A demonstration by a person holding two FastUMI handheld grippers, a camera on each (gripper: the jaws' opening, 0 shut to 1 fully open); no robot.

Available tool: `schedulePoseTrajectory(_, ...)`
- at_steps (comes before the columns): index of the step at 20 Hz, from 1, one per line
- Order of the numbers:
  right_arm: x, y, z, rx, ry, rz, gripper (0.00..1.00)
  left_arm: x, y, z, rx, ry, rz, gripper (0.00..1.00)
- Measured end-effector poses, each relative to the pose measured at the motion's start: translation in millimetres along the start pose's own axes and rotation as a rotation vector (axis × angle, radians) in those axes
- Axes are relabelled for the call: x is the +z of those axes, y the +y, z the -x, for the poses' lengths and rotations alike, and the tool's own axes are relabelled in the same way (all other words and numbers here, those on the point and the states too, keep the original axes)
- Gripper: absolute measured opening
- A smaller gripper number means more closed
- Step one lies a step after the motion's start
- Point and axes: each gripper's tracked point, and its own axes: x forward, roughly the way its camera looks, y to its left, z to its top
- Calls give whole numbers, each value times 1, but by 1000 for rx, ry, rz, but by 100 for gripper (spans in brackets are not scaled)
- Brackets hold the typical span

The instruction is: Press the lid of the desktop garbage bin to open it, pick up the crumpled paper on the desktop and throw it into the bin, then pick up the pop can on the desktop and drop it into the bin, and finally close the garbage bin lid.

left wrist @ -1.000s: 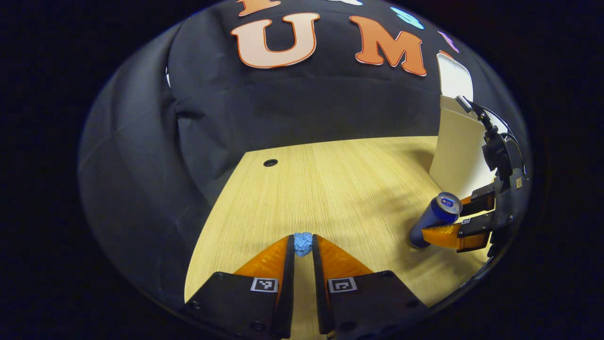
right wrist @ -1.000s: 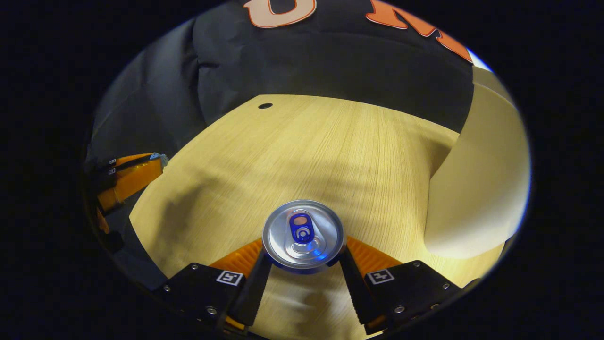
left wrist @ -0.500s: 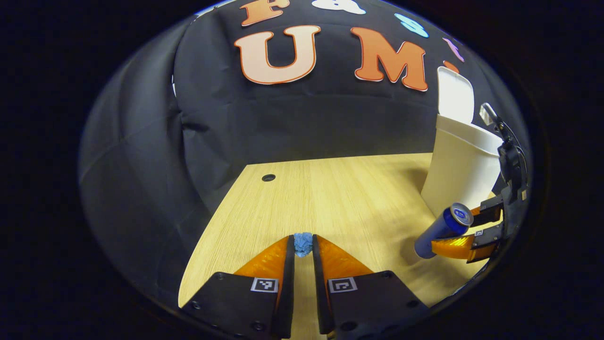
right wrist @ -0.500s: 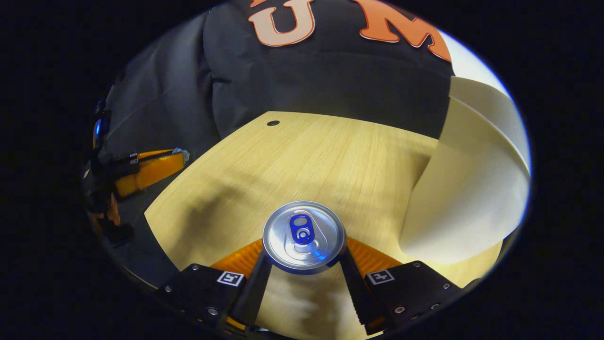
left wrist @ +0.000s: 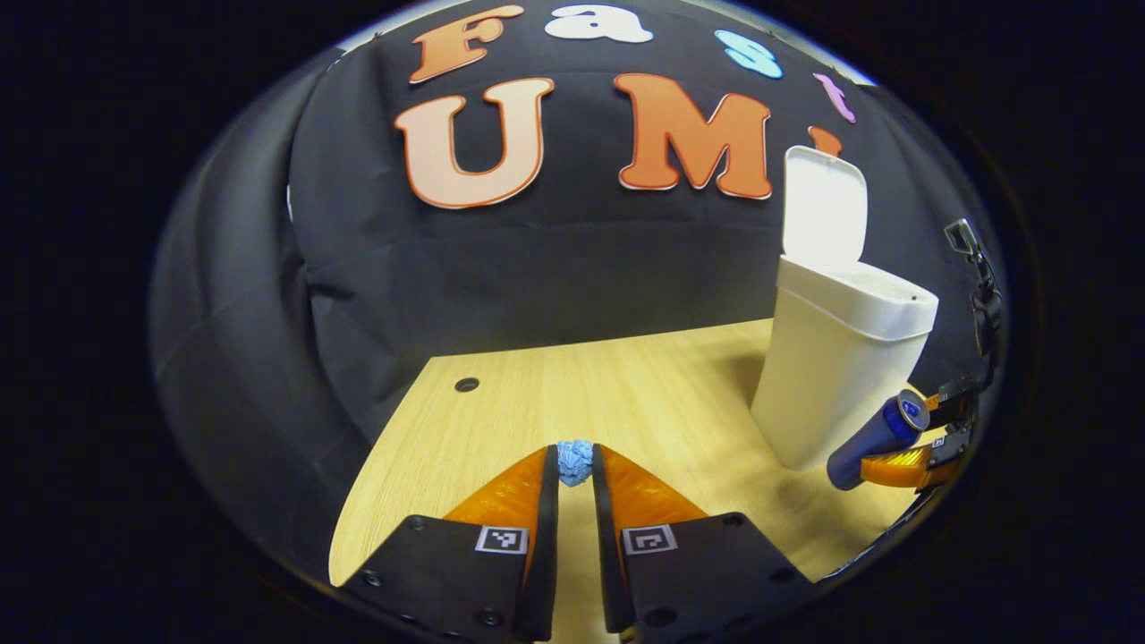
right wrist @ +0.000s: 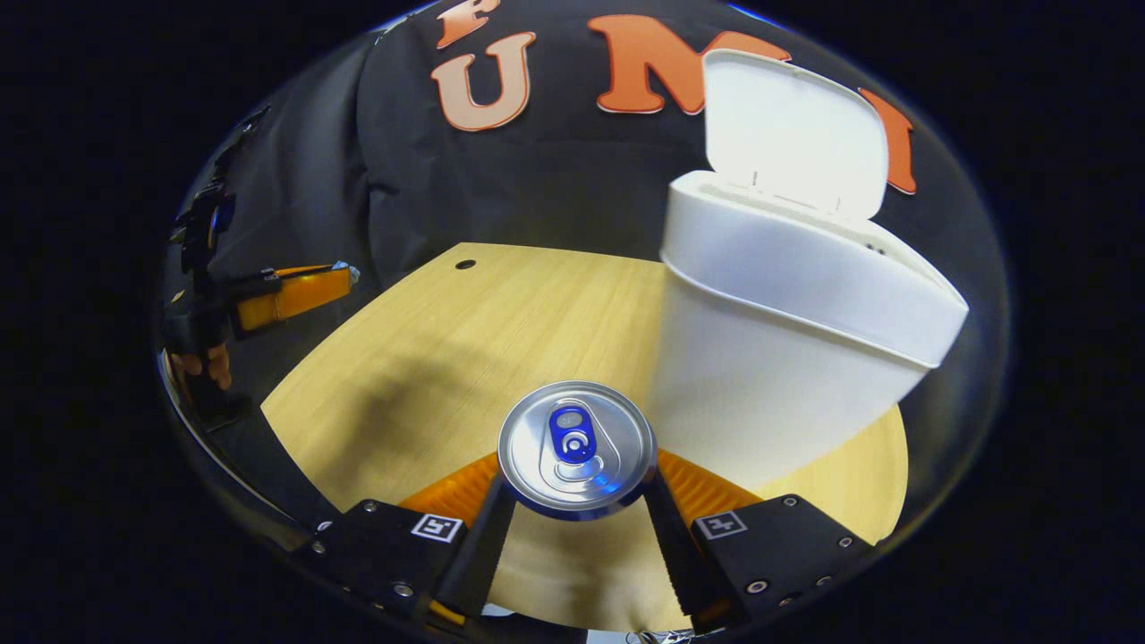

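**Both loads lifted, bin mouth coming into reach**

Left gripper view: compared with 1 second ago, the garbage bin (left wrist: 841, 376) has slid from the right edge toward the middle and now shows whole, its lid (left wrist: 823, 210) standing up and open. More wall and less desktop (left wrist: 626, 394) show, so this gripper has risen and tipped up. That means step 1 is done and the carry to the bin is under way. The left gripper (left wrist: 574, 465) is closed almost to touching, both fingers pinching the crumpled paper (left wrist: 574, 461) at their tips, held above the wood. Far right, the right gripper (left wrist: 908, 461) carries the pop can (left wrist: 872, 438) tilted, just beside the bin's wall.

Right gripper view: 1 second ago the bin was only a pale wall at the right; now the bin (right wrist: 778, 358) stands tall with its rim and its raised lid (right wrist: 792, 130) in sight, so this gripper has swung toward it. The right gripper (right wrist: 577, 487) is about half open, both fingers clamped on the sides of the pop can (right wrist: 575, 447), whose top faces the camera. The can is off the desktop (right wrist: 465, 358), near the bin but below its rim. At the left edge the left gripper (right wrist: 344, 273) hangs well apart from the bin, a scrap of paper at its tip. By my reading the paper should drop first, and it has farther to go.
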Motion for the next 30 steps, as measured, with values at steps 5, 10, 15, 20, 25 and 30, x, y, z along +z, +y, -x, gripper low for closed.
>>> schedulePoseTrajectory(5,-5,0,2,-59,2,-62,79,38,-50,-10,-78,-53,4,24)
schedulePoseTrajectory(10,-3,-4,-1,-110,-2,-106,80,69,-94,-15,-142,-90,8,22)
schedulePoseTrajectory(15,-1,-4,1,-137,-10,-132,79,100,-138,-17,-207,-130,25,24)
schedulePoseTrajectory(20,1,-5,0,-147,-14,-148,80,131,-183,-16,-277,-168,42,25)
schedulePoseTrajectory(25,2,-7,0,-155,-19,-143,80,148,-227,-17,-331,-184,43,23)
schedulePoseTrajectory(30,3,-6,-1,-130,-28,-143,79,150,-267,-15,-357,-180,37,24)
